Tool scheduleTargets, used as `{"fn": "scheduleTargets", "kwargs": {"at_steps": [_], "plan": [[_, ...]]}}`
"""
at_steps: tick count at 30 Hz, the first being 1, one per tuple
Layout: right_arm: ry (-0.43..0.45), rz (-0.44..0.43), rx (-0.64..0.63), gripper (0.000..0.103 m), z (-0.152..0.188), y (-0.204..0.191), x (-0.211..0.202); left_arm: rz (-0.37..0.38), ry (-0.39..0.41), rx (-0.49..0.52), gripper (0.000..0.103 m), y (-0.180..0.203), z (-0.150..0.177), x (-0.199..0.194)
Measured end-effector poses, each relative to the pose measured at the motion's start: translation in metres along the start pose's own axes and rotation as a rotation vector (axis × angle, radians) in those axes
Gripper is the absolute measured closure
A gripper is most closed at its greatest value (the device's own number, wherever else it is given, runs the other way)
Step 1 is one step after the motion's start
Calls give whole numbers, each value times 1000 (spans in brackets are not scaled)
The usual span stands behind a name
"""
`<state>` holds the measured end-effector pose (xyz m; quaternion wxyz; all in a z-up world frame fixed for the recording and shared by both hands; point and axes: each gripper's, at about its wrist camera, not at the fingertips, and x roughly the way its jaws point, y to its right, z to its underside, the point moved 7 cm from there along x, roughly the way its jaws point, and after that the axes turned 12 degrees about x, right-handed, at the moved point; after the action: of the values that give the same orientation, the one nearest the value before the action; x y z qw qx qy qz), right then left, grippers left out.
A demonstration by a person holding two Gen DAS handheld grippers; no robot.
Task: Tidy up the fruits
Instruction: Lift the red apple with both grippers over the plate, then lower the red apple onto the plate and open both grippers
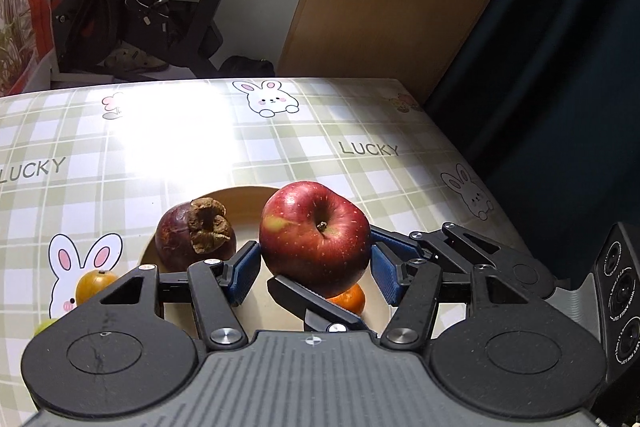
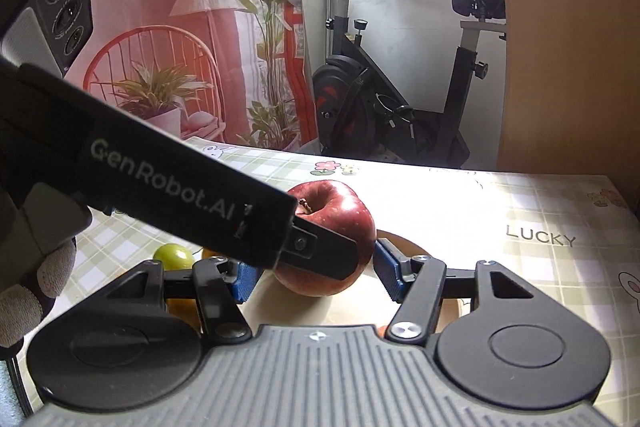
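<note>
The red apple (image 1: 315, 233) sits clamped from four sides — the left gripper (image 1: 315, 267) has its blue fingers (image 1: 245, 269) pressed on its flanks, and the right gripper (image 2: 310, 269) grips it crosswise, its fingers (image 2: 386, 267) closed on the same fruit. Just left of the left fingers lies a mangosteen (image 1: 194, 233) on the beige plate (image 1: 240, 197); beneath the apple, a mandarin (image 1: 350, 301). On the table (image 1: 320, 131), outside the left fingers, an orange-yellow fruit (image 1: 94, 285).

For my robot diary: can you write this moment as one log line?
apple: held above plate | left tool: shut on apple | right tool: shut on apple | mangosteen: on plate
</note>
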<state>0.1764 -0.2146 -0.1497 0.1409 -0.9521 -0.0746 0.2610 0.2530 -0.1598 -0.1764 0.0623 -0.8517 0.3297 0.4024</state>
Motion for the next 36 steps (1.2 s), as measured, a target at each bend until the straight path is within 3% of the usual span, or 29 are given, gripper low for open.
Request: {"fn": "scheduleTargets", "kwargs": {"at_steps": [9, 21, 36], "plan": [[-43, 4, 43, 42, -2, 39, 34, -43, -59, -6, 40, -9, -8, 37], [-80, 18, 46, 42, 6, 50, 55, -64, -78, 17, 41, -10, -5, 52], [-110, 111, 37, 40, 6, 50, 54, -51, 2, 47, 41, 0, -11, 19]]}}
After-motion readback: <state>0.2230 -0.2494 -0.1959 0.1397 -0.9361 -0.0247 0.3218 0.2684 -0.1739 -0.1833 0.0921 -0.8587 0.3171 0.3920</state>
